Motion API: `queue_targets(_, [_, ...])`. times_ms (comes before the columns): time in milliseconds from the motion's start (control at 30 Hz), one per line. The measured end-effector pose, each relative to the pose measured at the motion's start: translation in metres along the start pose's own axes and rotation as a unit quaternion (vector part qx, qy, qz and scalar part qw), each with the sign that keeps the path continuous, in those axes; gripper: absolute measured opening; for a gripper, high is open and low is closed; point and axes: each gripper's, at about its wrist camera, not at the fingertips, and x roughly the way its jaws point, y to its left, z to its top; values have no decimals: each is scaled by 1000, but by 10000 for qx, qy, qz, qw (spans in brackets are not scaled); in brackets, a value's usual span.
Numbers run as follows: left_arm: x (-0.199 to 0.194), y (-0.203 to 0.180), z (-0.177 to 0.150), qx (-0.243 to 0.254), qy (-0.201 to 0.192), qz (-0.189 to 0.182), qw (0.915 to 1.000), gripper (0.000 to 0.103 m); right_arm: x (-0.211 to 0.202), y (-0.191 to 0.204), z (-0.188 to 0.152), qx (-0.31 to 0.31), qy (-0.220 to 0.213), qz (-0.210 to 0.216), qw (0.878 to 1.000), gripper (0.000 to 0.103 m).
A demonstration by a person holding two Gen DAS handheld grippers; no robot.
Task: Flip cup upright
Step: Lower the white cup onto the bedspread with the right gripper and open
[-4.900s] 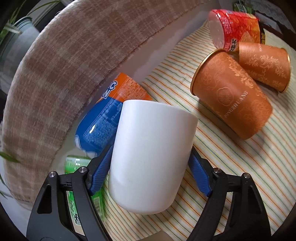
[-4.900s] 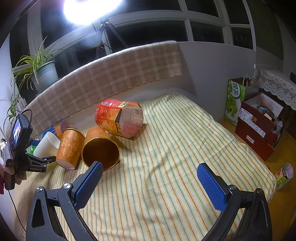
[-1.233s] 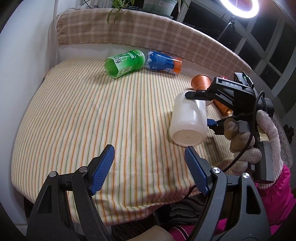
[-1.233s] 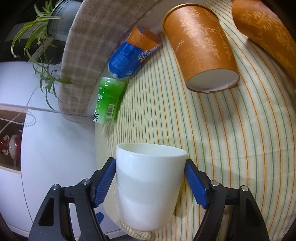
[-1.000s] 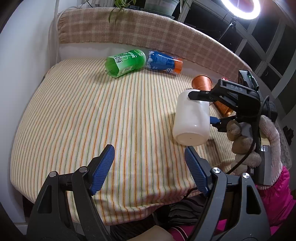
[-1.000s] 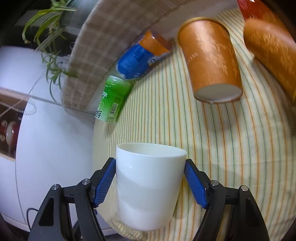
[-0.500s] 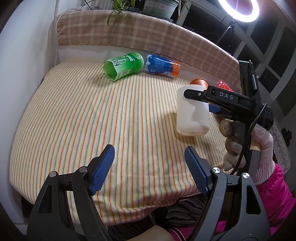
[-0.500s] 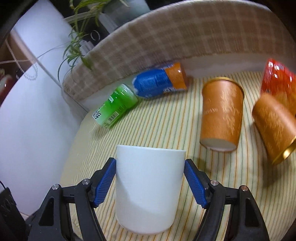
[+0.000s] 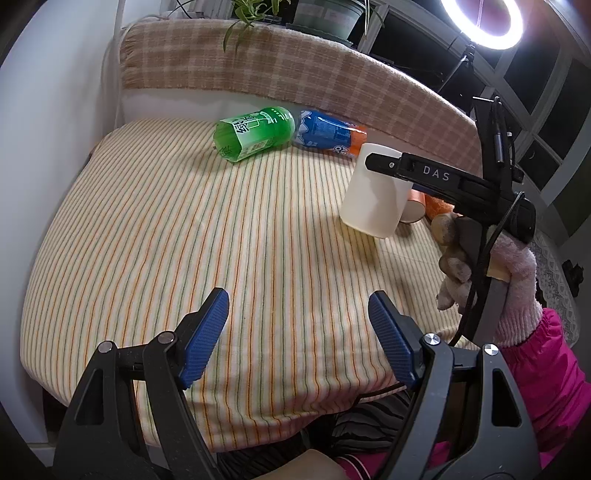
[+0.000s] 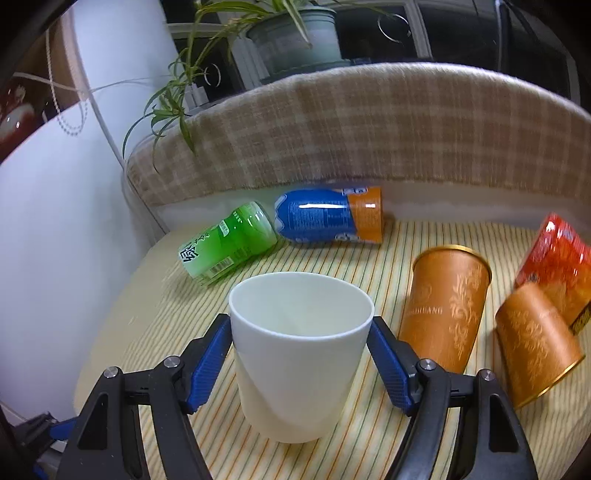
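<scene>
Over on the left, a pale wall (image 9: 55,110) is curving around the table, and a striped tablecloth (image 9: 177,236) in cream, orange and green is covering the whole surface and hanging over the near edge. A plaid blanket (image 9: 258,70) is draping along the raised back of the table, with a potted spider plant (image 10: 280,33) sitting above it against dark window panes (image 9: 554,122). A ring light (image 9: 480,22) is glowing at the upper right.

Just below the blanket, a green can (image 9: 255,133) and a blue-and-orange can (image 9: 328,136) are lying on their sides, end to end. Further right, one orange paper cup (image 10: 447,310) is standing mouth up, a second orange cup (image 10: 535,343) is lying tilted beside it, and a red packet (image 10: 557,266) is resting behind that one.

The left gripper (image 9: 299,336) is hovering over the near edge of the cloth with its blue pads spread wide and nothing between them. The right gripper (image 10: 299,362), in a hand wearing a pink glove (image 9: 513,280), is clamping the white cup (image 10: 299,354) by its sides; the cup is sitting mouth up, leaning slightly, with its base at or just above the cloth right of the middle.
</scene>
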Motion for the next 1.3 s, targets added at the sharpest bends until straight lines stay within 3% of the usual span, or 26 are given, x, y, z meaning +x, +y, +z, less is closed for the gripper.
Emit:
queue_targets(433, [-2, -5, 2, 72, -66, 16, 10000, 80, -7, 22, -14, -863, -273, -316, 9954, 76])
queue_targets(933, [-10, -18, 1, 229, -252, 39, 9994, 80, -23, 20, -34, -898, -302, -307, 9950, 76])
queue_targets(1300, [-21, -33, 7, 480, -718, 211, 9960, 80, -29, 21, -42, -925, -284, -237, 9950, 76])
